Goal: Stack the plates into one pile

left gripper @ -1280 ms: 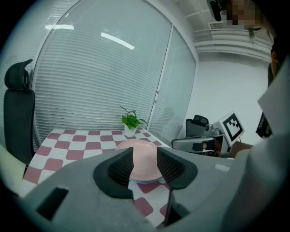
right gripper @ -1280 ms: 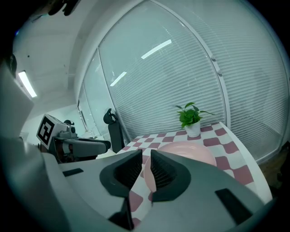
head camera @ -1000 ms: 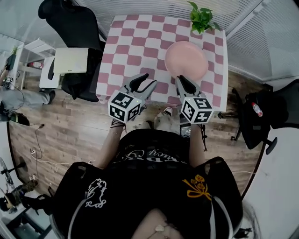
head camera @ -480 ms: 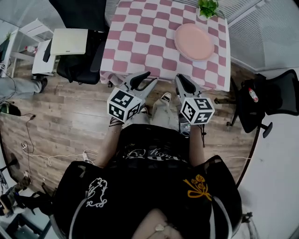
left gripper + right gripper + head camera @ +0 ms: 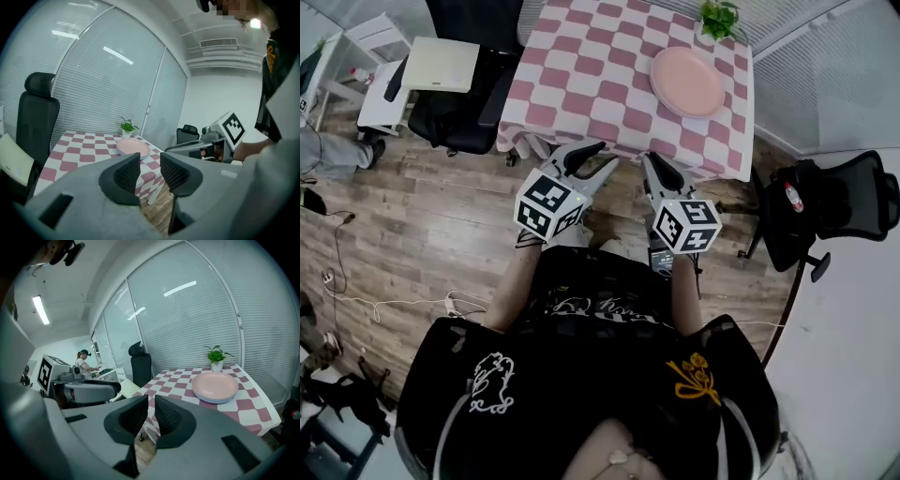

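Note:
One pile of pink plates (image 5: 687,82) sits on the pink-and-white checked table (image 5: 581,75), near its far right corner; the pile also shows in the left gripper view (image 5: 133,147) and the right gripper view (image 5: 215,386). Both grippers hang over the wooden floor, short of the table's near edge and apart from the plates. My left gripper (image 5: 592,159) (image 5: 150,168) is open, a clear gap between its jaws, nothing in it. My right gripper (image 5: 661,167) (image 5: 149,416) has its jaws closing to a narrow slit, with nothing between them.
A small potted plant (image 5: 719,17) stands at the table's far right corner. A black chair (image 5: 455,122) with a white board (image 5: 441,64) on it is left of the table. Another black chair (image 5: 825,206) is at the right. A person (image 5: 84,363) works in the background.
Both grippers have drawn back from the table's near edge, by the plates, to over the floor. The table now lies farther off. The left jaws have narrowed.

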